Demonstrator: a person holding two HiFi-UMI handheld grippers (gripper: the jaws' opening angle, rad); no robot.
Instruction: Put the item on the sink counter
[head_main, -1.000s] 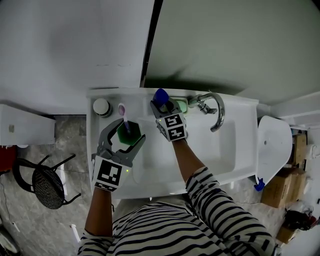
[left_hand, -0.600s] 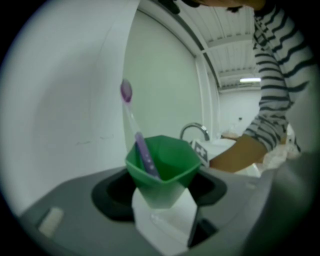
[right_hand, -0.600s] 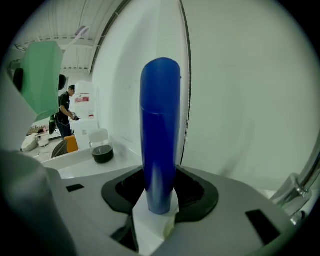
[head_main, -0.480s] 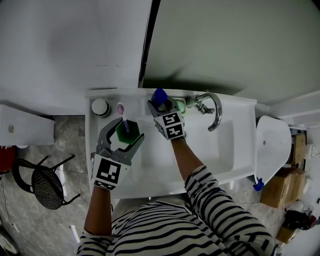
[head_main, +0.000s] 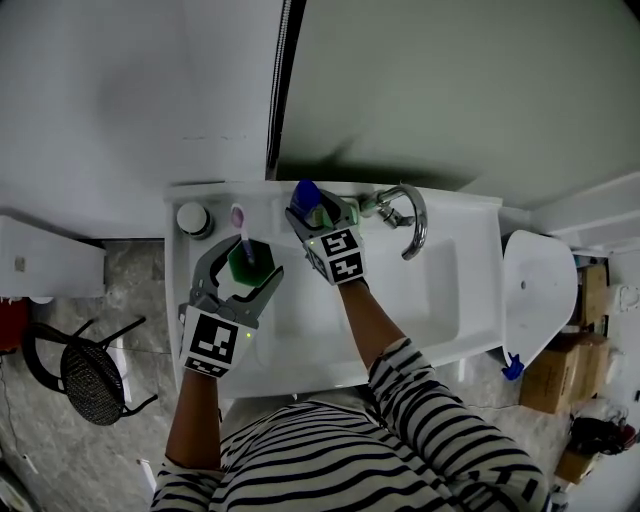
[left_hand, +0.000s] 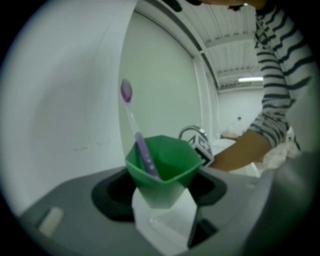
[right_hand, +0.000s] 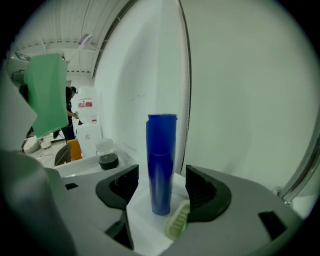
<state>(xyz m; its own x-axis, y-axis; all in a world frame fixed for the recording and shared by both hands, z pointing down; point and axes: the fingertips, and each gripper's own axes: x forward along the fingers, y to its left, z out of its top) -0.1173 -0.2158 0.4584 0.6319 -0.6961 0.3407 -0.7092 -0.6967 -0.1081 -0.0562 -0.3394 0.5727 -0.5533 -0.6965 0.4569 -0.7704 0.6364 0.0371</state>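
Note:
A tall blue bottle (right_hand: 161, 165) stands upright on the white sink counter (head_main: 188, 275), close to the wall. My right gripper (right_hand: 162, 187) straddles it; its jaws have just been opening and now stand open, with a gap on each side of the bottle (head_main: 305, 194). My left gripper (head_main: 250, 262) hangs left of the basin, shut on a green cup (left_hand: 167, 165) with a white base. A purple toothbrush (left_hand: 132, 125) leans in that cup. The right gripper view shows the cup (right_hand: 46, 95) held up above the counter.
A small lidded jar (head_main: 193, 217) of dark stuff sits at the counter's back left corner. A pale green ribbed soap dish (right_hand: 177, 222) lies beside the bottle under my right jaw. The chrome tap (head_main: 410, 222) arches over the basin to the right.
The right gripper's jaws have spread away from the blue bottle, which stays standing on the counter. The left gripper and its cup have kept still.

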